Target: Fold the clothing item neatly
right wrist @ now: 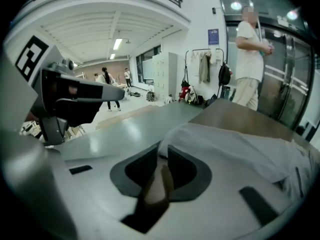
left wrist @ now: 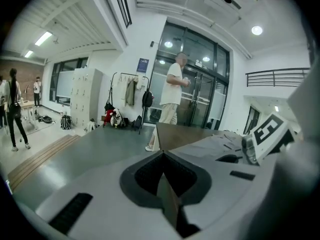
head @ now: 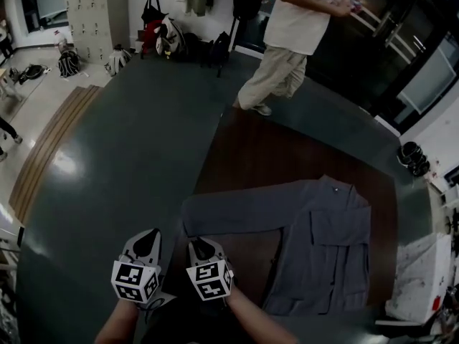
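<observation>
So the grey shirt (head: 326, 253) is lying flat on the dark wooden table (head: 251, 156), over toward the table's near right side. One long sleeve (head: 237, 217) is stretched straight out across the table, and its cuff ends right about at the table's left edge.

Both grippers are at the table's near left corner, side by side. The right gripper (head: 198, 245) is nosed right up to that cuff. In its own view the jaws are only a crack apart, with the sleeve end sitting just at the tips, and as far as I can see nothing is pinched. The left gripper (head: 150, 239) hangs just off the table's left edge, over the floor (head: 129, 156). Its jaws are pressed fully together with nothing in them.

Further out, there's a white sheet (head: 423, 278) just past the table's right edge. A person (head: 294, 34) in a white tee and khaki trousers is standing beyond the table's far edge by some glass doors. A pile of bags (head: 168, 38) sits on the floor well past the table's far left, against the wall.
</observation>
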`<state>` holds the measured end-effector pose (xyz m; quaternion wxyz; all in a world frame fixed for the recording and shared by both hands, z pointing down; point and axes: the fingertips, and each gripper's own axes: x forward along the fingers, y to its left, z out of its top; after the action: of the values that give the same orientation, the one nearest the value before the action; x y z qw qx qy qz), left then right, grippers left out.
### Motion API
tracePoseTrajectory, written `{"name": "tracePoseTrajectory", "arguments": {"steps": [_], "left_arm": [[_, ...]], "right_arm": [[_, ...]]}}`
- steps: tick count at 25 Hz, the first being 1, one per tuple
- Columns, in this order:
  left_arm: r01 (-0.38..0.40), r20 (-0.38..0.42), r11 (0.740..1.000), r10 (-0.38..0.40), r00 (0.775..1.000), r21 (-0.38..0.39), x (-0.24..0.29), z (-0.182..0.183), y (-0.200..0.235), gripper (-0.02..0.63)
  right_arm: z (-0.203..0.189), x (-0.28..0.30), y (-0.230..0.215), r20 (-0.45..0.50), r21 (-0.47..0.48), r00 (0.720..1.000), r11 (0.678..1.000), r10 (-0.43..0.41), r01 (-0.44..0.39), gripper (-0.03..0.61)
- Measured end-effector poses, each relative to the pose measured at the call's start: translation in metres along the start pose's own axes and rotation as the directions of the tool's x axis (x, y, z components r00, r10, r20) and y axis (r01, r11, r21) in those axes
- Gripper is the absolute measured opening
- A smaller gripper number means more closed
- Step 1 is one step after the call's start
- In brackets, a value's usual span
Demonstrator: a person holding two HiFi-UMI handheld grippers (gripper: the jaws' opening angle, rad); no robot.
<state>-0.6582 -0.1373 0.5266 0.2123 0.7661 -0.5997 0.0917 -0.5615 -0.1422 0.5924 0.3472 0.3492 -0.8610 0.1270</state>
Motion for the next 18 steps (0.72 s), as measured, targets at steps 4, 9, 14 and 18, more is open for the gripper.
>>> {"name": "tracePoseTrajectory", "arguments": {"steps": [4, 9, 14, 18], "left_arm": [[0.027, -0.012, 0.999, -0.027, 1.0, -0.019, 0.009, -0.006, 0.001, 0.008], [0.039, -0.033, 0.999, -0.04, 0.999, -0.034, 0.015, -0.009, 0.003, 0.008], [0.019, -0.051, 0.998, -0.022, 0.998, -0.054, 0.014, -0.015, 0.013, 0.008], [0.01, -0.062, 0.998, -0.014, 0.998, -0.062, 0.016, -0.019, 0.015, 0.008]], "right_arm": [[-0.007, 0.028, 0.001, -0.075, -0.072, 0.997, 0.997, -0.013, 0.008, 0.051], [-0.014, 0.051, 0.003, -0.163, -0.139, 0.987, 0.99, 0.015, -0.038, 0.086], [-0.013, 0.055, 0.004, -0.183, -0.106, 0.982, 0.992, 0.044, -0.064, 0.091], [-0.014, 0.055, 0.001, -0.169, -0.036, 0.983, 0.996, 0.076, -0.083, 0.089]]}}
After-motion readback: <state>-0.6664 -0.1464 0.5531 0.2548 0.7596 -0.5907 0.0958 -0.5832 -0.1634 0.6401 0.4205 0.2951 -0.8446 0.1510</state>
